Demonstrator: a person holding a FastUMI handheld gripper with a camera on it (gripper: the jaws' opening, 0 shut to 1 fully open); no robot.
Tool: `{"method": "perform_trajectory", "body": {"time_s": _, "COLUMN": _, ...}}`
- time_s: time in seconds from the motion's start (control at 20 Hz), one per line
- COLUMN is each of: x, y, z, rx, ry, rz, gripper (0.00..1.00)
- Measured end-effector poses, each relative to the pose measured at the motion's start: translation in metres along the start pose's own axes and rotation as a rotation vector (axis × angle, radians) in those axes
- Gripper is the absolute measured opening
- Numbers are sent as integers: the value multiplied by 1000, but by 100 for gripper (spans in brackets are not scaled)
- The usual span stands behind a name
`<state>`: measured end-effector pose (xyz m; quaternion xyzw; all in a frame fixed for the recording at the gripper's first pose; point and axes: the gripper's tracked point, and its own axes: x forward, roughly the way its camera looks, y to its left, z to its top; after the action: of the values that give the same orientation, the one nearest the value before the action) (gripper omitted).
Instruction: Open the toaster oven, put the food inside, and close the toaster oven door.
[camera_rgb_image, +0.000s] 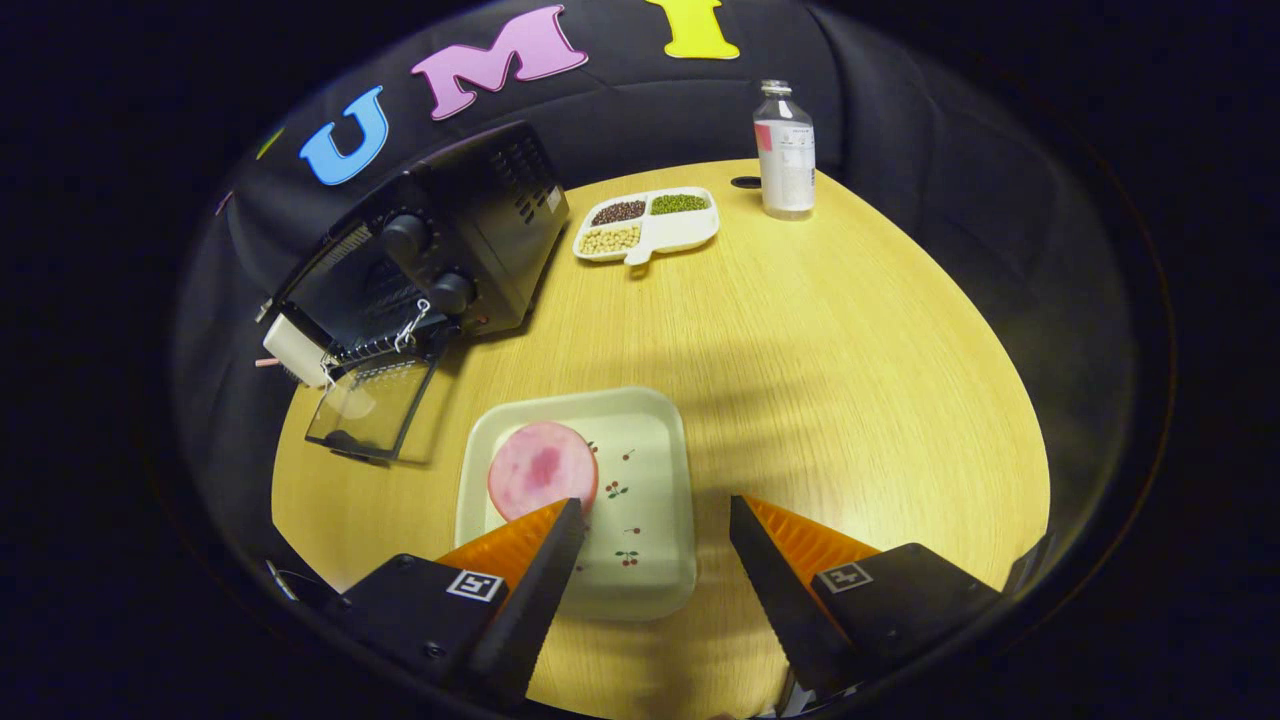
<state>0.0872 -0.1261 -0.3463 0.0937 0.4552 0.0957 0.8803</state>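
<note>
Gripper (655, 512) hangs over the table (850, 380), fingers spread wide, nothing held. Plate (640, 480), square and pale with small cherry prints, lies just ahead of the fingers, partly under the left one. Round pink meat slice (540, 468) sits on the plate's left half, left fingertip just overlapping its near edge; contact can't be told. Beyond the plate to the left, toaster oven (450, 240), black, door (372, 405) dropped open flat toward the plate, wire rack visible inside. Beyond the plate, right of the oven, a divided dish (690, 232) with beans in three sections. Right of that dish, a clear bottle (785, 150), upright, capless; a dark cap (745, 182) lies beside it.
</note>
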Motion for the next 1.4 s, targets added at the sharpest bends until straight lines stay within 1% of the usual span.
{"method": "perform_trajectory", "body": {"time_s": 0.05, "x": 3, "y": -1, "z": 0, "rx": 2, "ry": 3, "rz": -3, "gripper": 96}}
{"method": "perform_trajectory", "body": {"time_s": 0.1, "x": 5, "y": -2, "z": -1, "rx": 7, "ry": 13, "rz": -2, "gripper": 86}}
{"method": "perform_trajectory", "body": {"time_s": 0.15, "x": 6, "y": -2, "z": -4, "rx": 12, "ry": 28, "rz": -4, "gripper": 82}}
{"method": "perform_trajectory", "body": {"time_s": 0.2, "x": 6, "y": -2, "z": -2, "rx": 13, "ry": 17, "rz": -6, "gripper": 72}}
{"method": "perform_trajectory", "body": {"time_s": 0.35, "x": 6, "y": -6, "z": -4, "rx": 0, "ry": 26, "rz": -25, "gripper": 69}}
{"method": "perform_trajectory", "body": {"time_s": 0.4, "x": 9, "y": -8, "z": -5, "rx": 0, "ry": 20, "rz": -36, "gripper": 57}}
{"method": "perform_trajectory", "body": {"time_s": 0.45, "x": 6, "y": -12, "z": -5, "rx": -2, "ry": 24, "rz": -49, "gripper": 52}}
{"method": "perform_trajectory", "body": {"time_s": 0.5, "x": 6, "y": -15, "z": -6, "rx": -5, "ry": 21, "rz": -61, "gripper": 39}}
{"method": "perform_trajectory", "body": {"time_s": 0.55, "x": 4, "y": -16, "z": -6, "rx": -5, "ry": 21, "rz": -67, "gripper": 33}}
{"method": "perform_trajectory", "body": {"time_s": 0.6, "x": 8, "y": -18, "z": -7, "rx": -13, "ry": 28, "rz": -74, "gripper": 24}}
{"method": "perform_trajectory", "body": {"time_s": 0.65, "x": 8, "y": -18, "z": -6, "rx": -16, "ry": 29, "rz": -79, "gripper": 24}}
{"method": "perform_trajectory", "body": {"time_s": 0.75, "x": 6, "y": -19, "z": -5, "rx": -16, "ry": 40, "rz": -90, "gripper": 23}}
{"method": "perform_trajectory", "body": {"time_s": 0.8, "x": 7, "y": -19, "z": -6, "rx": -17, "ry": 46, "rz": -91, "gripper": 20}}
{"method": "perform_trajectory", "body": {"time_s": 0.85, "x": 9, "y": -20, "z": -6, "rx": -16, "ry": 48, "rz": -92, "gripper": 20}}
{"method": "perform_trajectory", "body": {"time_s": 0.9, "x": 4, "y": -18, "z": -5, "rx": -11, "ry": 52, "rz": -84, "gripper": 13}}
{"method": "perform_trajectory", "body": {"time_s": 1.05, "x": 6, "y": -18, "z": -7, "rx": 14, "ry": 66, "rz": -72, "gripper": 9}}
{"method": "perform_trajectory", "body": {"time_s": 1.15, "x": 5, "y": -16, "z": -9, "rx": 73, "ry": 74, "rz": -55, "gripper": 9}}
{"method": "perform_trajectory", "body": {"time_s": 1.2, "x": 4, "y": -12, "z": -9, "rx": 124, "ry": 77, "rz": -29, "gripper": 6}}
{"method": "perform_trajectory", "body": {"time_s": 1.4, "x": 1, "y": -6, "z": -12, "rx": 314, "ry": 90, "rz": 22, "gripper": 6}}
